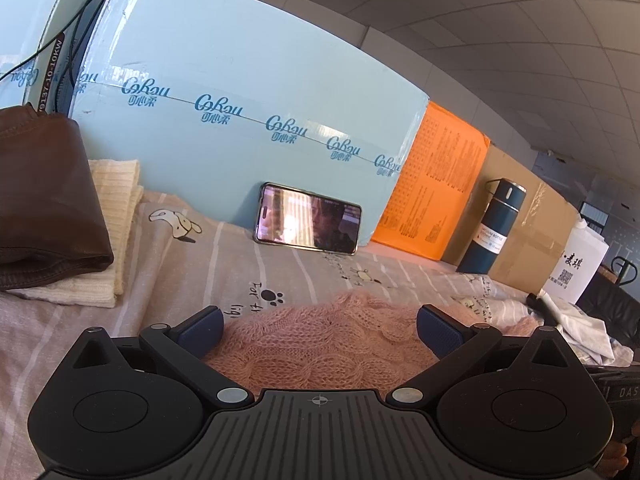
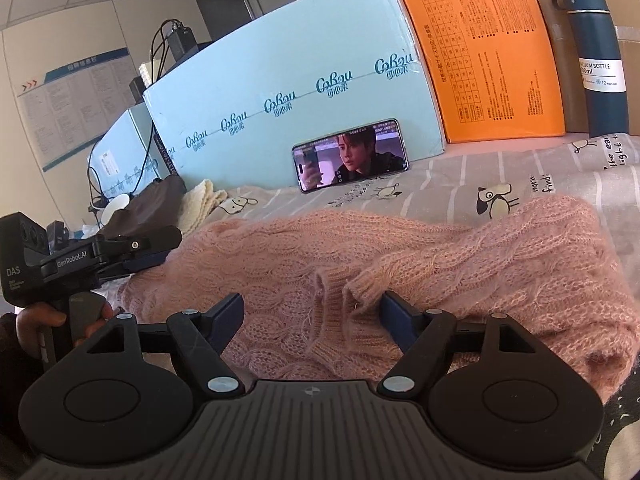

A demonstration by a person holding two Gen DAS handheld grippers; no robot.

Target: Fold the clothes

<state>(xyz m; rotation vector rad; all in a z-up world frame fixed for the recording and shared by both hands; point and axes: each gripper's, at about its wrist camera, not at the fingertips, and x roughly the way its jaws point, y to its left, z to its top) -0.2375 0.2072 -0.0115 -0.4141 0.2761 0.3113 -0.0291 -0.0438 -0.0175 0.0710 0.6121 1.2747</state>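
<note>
A pink cable-knit sweater (image 2: 420, 264) lies spread on the striped cartoon-print bedsheet (image 2: 480, 168). One sleeve cuff (image 2: 340, 284) is folded over its body. My right gripper (image 2: 314, 316) is open and low over the sweater's near edge, its blue pads either side of that cuff. My left gripper (image 1: 320, 330) is also open, with the sweater (image 1: 320, 348) bunched between and under its wide-apart fingers. The right wrist view shows the left gripper (image 2: 168, 248) from the side at the sweater's left end, held by a hand (image 2: 44, 320).
Folded brown garment (image 1: 44, 200) rests on a folded cream knit (image 1: 116, 216) at far left. A phone (image 1: 308, 220) leans on a light blue box (image 1: 240, 80). Orange box (image 1: 440, 184), blue vacuum bottle (image 1: 496, 224), cardboard box (image 1: 532, 236) and white cloth (image 1: 576, 328) line the right.
</note>
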